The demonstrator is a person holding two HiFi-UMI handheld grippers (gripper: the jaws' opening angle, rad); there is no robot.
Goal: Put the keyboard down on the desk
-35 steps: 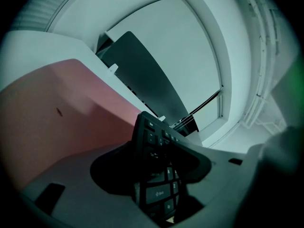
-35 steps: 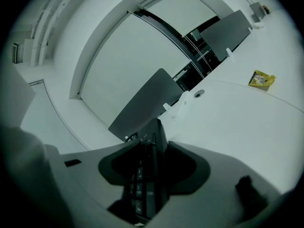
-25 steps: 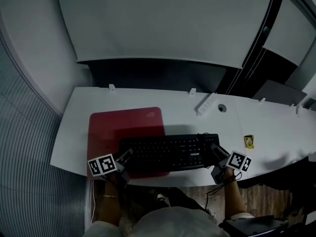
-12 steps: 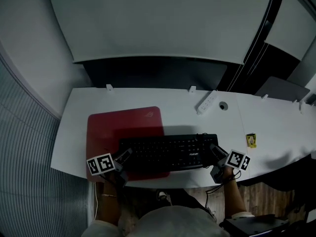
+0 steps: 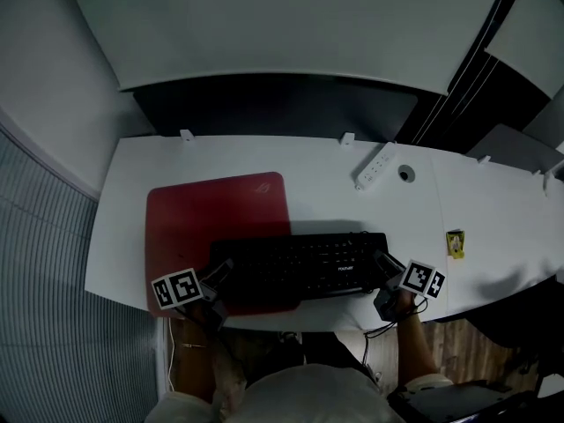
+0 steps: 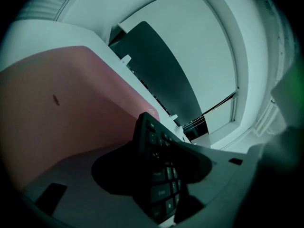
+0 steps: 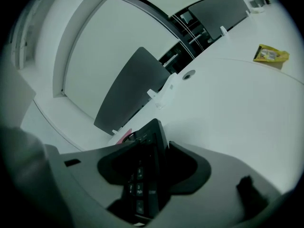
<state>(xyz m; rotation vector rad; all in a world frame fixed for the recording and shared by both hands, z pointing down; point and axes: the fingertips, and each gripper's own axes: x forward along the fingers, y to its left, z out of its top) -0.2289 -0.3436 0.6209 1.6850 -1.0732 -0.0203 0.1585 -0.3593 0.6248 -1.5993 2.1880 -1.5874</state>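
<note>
The black keyboard [image 5: 295, 265] spans the gap between the two sets of fingers, its long axis running straight from the left gripper [image 5: 220, 275] to the right gripper [image 5: 384, 263]. Each has one short end, so neither hand is nearer. The desk [image 5: 335, 196] lies directly under the fingers and looks very close, so I'd say only the last bit of lowering is left. The end at the left fingers sits over the red desk mat [image 5: 203, 218], the end at the right fingers over bare white top. Both pairs of jaws stand fairly wide and have just been easing open, yet each seems to pinch its end across the thickness. By my count: one keyboard, two grippers, one mat, and beyond the right fingers one power strip [image 5: 374, 165] and one small yellow packet [image 5: 455, 242]
</note>
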